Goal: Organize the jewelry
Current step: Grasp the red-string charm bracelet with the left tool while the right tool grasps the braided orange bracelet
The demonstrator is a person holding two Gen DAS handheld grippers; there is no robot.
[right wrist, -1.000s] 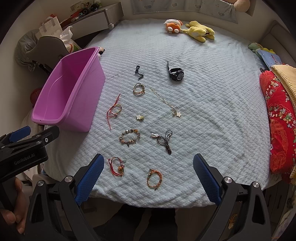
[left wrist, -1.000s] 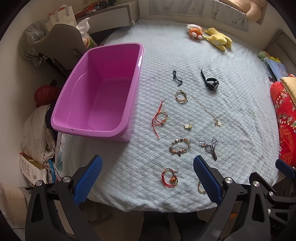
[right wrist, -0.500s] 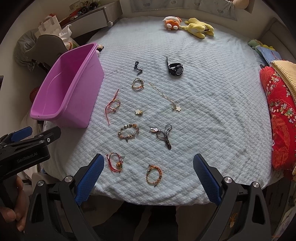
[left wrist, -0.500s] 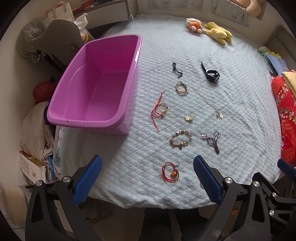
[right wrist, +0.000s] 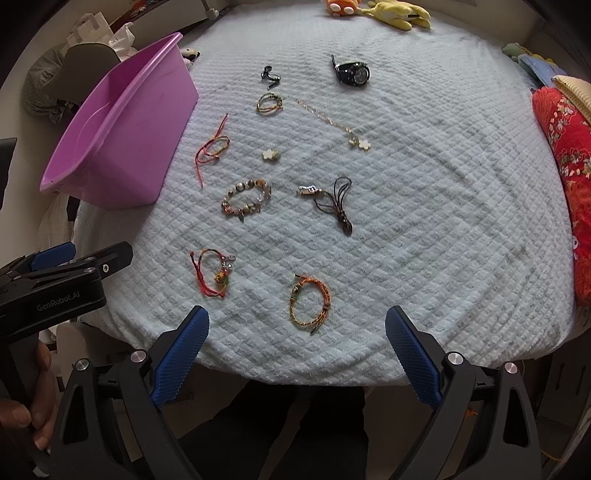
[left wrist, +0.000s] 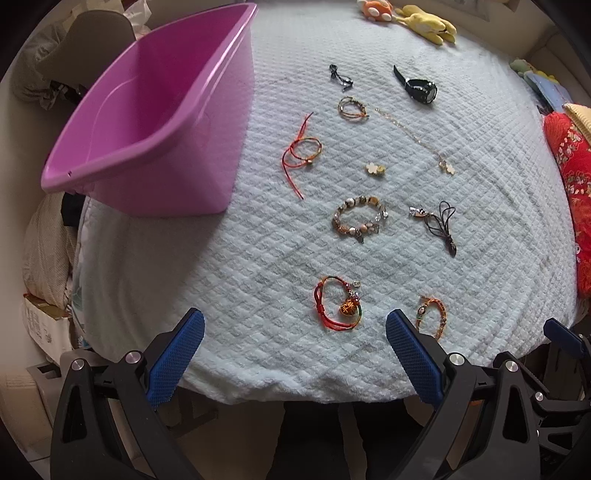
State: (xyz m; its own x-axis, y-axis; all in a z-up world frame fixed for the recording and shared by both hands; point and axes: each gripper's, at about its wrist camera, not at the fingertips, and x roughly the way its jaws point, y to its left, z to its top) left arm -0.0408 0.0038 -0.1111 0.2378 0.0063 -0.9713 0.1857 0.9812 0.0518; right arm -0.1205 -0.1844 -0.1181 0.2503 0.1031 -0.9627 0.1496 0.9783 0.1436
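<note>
Several pieces of jewelry lie spread on a pale blue quilted bed (left wrist: 258, 258). Nearest are a red cord bracelet with a gold charm (left wrist: 338, 308) (right wrist: 212, 273) and an orange braided bracelet (right wrist: 309, 300) (left wrist: 432, 314). Farther off lie a beaded bracelet (left wrist: 359, 218), a dark cord pendant (right wrist: 338, 206), a red string bracelet (left wrist: 301, 153), a flower charm (left wrist: 376, 169), a gold chain (right wrist: 332, 122) and a black watch (left wrist: 419, 88). An empty purple tub (left wrist: 147, 122) stands at the left. My left gripper (left wrist: 295, 354) and right gripper (right wrist: 297, 349) hover open at the bed's near edge, holding nothing.
Stuffed toys (left wrist: 424, 20) lie at the far end of the bed. A red patterned cushion (right wrist: 565, 166) lines the right side. Bags, clothes and a chair (left wrist: 51, 70) crowd the floor at the left. A hand (right wrist: 22, 398) holds the left gripper's handle.
Both grippers have moved forward and lower toward the bed, so the jewelry and tub appear larger and nearer. Both stay open. Nothing on the bed has moved.
</note>
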